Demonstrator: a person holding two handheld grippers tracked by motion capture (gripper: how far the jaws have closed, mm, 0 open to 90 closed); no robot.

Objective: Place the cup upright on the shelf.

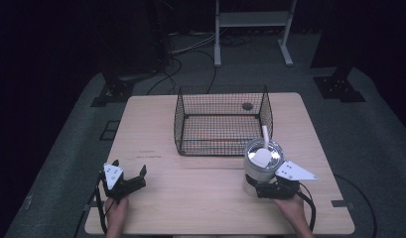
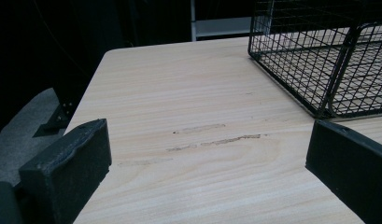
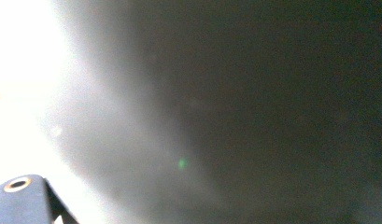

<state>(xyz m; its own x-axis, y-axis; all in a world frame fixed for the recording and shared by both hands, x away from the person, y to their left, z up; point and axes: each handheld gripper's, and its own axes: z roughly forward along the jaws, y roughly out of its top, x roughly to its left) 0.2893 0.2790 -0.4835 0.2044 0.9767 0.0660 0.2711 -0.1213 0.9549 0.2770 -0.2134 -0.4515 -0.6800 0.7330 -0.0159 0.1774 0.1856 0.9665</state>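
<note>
Your right gripper point(image 1: 262, 184) has a round white pot point(image 1: 262, 161) between its fingers, closed on the lower wall as far as the high view lets you judge; a pale spoon-like handle point(image 1: 264, 135) sticks out of its shiny inside. In the right gripper view the pot's wall sits so close that it blurs. The wire basket point(image 1: 223, 124) stands just beyond the fingertips. Your left gripper point(image 1: 126, 179) rests spread wide, nothing between its fingers, on the table point(image 2: 188, 93). This looks like the carrying step: lift over the near rim, keeping the pot upright.
</note>
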